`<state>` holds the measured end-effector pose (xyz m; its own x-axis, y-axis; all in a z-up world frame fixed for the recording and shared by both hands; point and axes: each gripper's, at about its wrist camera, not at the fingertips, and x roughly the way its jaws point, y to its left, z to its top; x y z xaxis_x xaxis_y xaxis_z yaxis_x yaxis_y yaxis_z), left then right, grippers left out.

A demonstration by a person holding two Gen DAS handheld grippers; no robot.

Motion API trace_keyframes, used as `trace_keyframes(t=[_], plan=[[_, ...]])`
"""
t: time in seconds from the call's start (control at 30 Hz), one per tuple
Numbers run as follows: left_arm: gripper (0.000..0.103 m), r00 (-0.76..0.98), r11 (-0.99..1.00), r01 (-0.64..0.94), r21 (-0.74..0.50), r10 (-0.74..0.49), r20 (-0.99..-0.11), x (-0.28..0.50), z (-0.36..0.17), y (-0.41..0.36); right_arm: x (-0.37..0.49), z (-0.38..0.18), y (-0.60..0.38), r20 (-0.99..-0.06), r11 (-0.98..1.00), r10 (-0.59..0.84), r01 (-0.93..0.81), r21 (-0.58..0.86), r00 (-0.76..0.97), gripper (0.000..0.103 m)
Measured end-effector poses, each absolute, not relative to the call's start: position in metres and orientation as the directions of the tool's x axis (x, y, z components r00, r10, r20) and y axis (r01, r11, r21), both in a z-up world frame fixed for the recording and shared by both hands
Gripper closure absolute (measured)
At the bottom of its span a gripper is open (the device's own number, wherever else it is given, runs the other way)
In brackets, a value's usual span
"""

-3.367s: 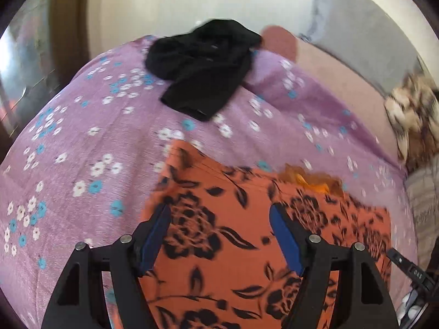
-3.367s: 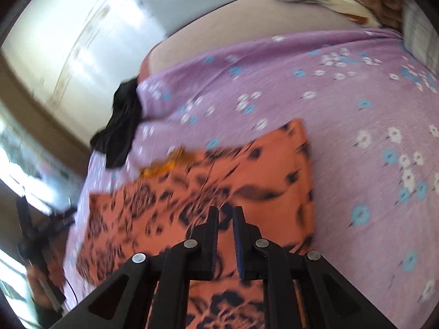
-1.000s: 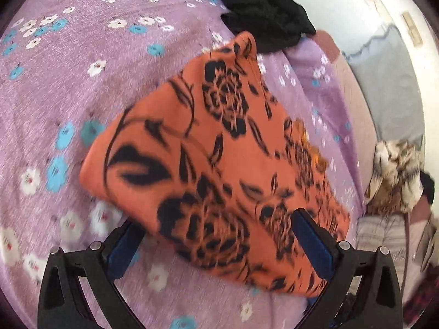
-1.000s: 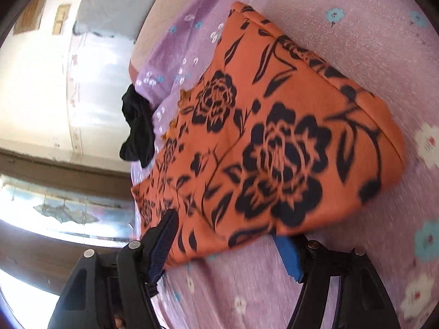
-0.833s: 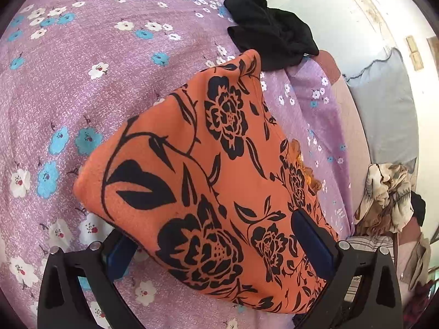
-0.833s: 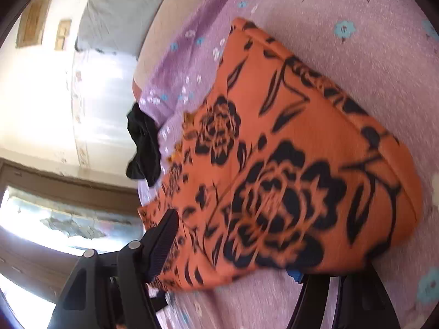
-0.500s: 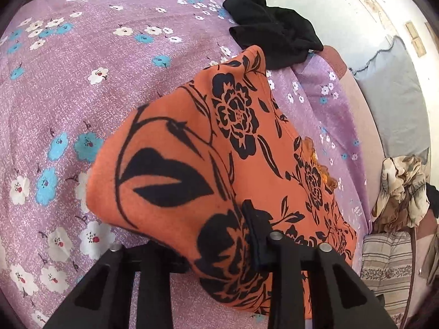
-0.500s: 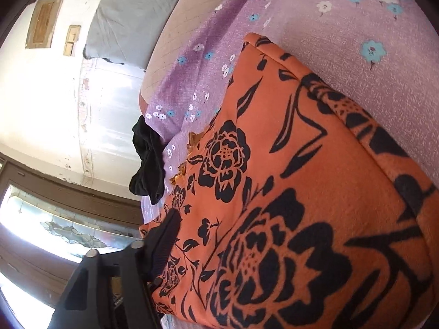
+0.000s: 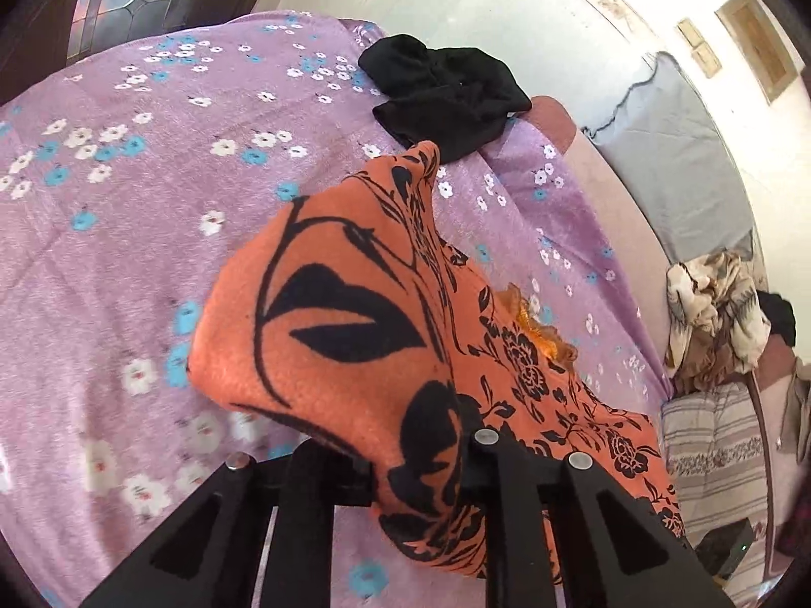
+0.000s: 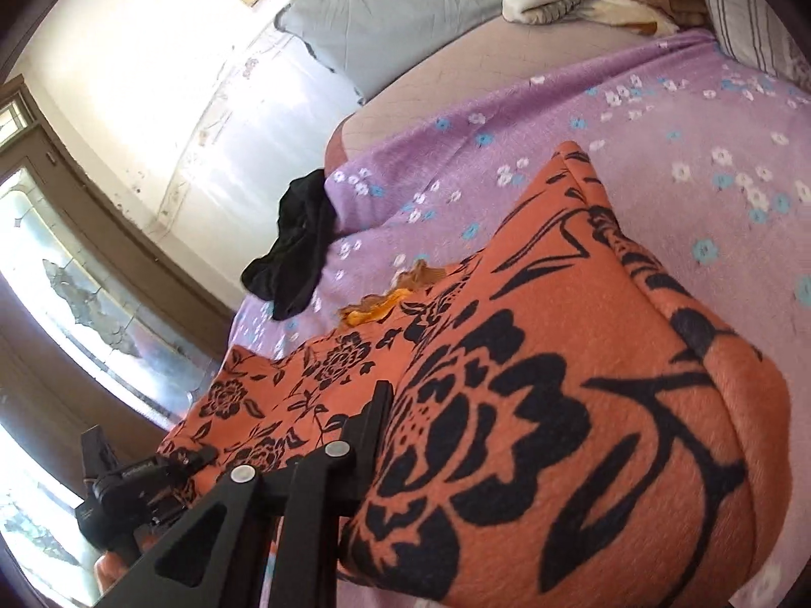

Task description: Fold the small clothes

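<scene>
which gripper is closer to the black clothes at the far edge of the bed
Left, as far as I can judge. The left gripper, clamping the orange cloth, faces the black clothes just beyond it. The right gripper sees them farther off, leftward.

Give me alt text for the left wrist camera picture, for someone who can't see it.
The left hand-held gripper is shut on a raised fold of an orange cloth with black flowers, its far end lying on a purple flowered bedsheet. A black garment lies crumpled beyond it, near the bed's far edge.
</scene>
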<state>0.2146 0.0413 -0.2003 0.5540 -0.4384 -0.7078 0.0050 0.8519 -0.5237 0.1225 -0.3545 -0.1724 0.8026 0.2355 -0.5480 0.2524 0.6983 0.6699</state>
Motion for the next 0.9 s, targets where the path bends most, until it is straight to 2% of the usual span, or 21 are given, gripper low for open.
trace_keyframes(t=[0.07, 0.1, 0.13, 0.2, 0.27, 0.37, 0.43, 0.53, 0.6, 0.67, 0.8, 0.9], plan=[[0.077, 0.489, 0.875, -0.040, -0.482, -0.404, -0.773, 0.214, -0.219, 0.048, 0.120, -0.192, -0.351, -0.603, 0.678, 0.269, 0.297, 0.672, 0.751, 0.084], [0.077, 0.414, 0.870, -0.087, -0.486, -0.412, -0.812, 0.219, -0.236, 0.054, 0.121, -0.206, -0.352, -0.627, 0.652, 0.292, 0.329, 0.683, 0.722, 0.084], [0.076, 0.372, 0.843, -0.131, -0.523, -0.447, -0.814, 0.222, -0.247, 0.062, 0.122, -0.221, -0.356, -0.649, 0.610, 0.316, 0.376, 0.698, 0.692, 0.081], [0.074, 0.368, 0.773, -0.168, -0.612, -0.527, -0.766, 0.227, -0.249, 0.080, 0.116, -0.245, -0.370, -0.596, 0.460, 0.383, 0.414, 0.785, 0.706, 0.080], [0.068, 0.376, 0.767, -0.165, -0.621, -0.533, -0.758, 0.229, -0.242, 0.094, 0.114, -0.248, -0.380, -0.571, 0.395, 0.406, 0.427, 0.814, 0.713, 0.080], [0.066, 0.445, 0.753, -0.206, -0.624, -0.496, -0.745, 0.224, -0.231, 0.120, 0.108, -0.248, -0.382, -0.558, 0.384, 0.396, 0.421, 0.822, 0.729, 0.079], [0.066, 0.506, 0.794, -0.219, -0.568, -0.405, -0.761, 0.222, -0.218, 0.130, 0.102, -0.250, -0.383, -0.536, 0.356, 0.379, 0.416, 0.837, 0.755, 0.079], [0.066, 0.615, 0.874, -0.166, -0.456, -0.270, -0.741, 0.215, -0.191, 0.126, 0.103, -0.229, -0.377, -0.531, 0.434, 0.307, 0.380, 0.817, 0.790, 0.079], [0.066, 0.651, 0.904, -0.059, -0.424, -0.287, -0.703, 0.211, -0.178, 0.110, 0.114, -0.201, -0.365, -0.557, 0.560, 0.255, 0.349, 0.751, 0.790, 0.079], [0.066, 0.628, 0.920, 0.019, -0.391, -0.315, -0.711, 0.212, -0.179, 0.090, 0.126, -0.173, -0.351, -0.565, 0.644, 0.233, 0.309, 0.699, 0.791, 0.079], [0.066, 0.432, 0.940, -0.054, -0.337, -0.282, -0.857, 0.240, -0.227, 0.072, 0.152, -0.127, -0.318, -0.566, 0.747, 0.226, 0.232, 0.623, 0.793, 0.078], [0.066, 0.462, 0.907, -0.087, -0.411, -0.329, -0.824, 0.249, -0.216, 0.092, 0.170, -0.101, -0.287, -0.551, 0.785, 0.260, 0.160, 0.599, 0.793, 0.078]])
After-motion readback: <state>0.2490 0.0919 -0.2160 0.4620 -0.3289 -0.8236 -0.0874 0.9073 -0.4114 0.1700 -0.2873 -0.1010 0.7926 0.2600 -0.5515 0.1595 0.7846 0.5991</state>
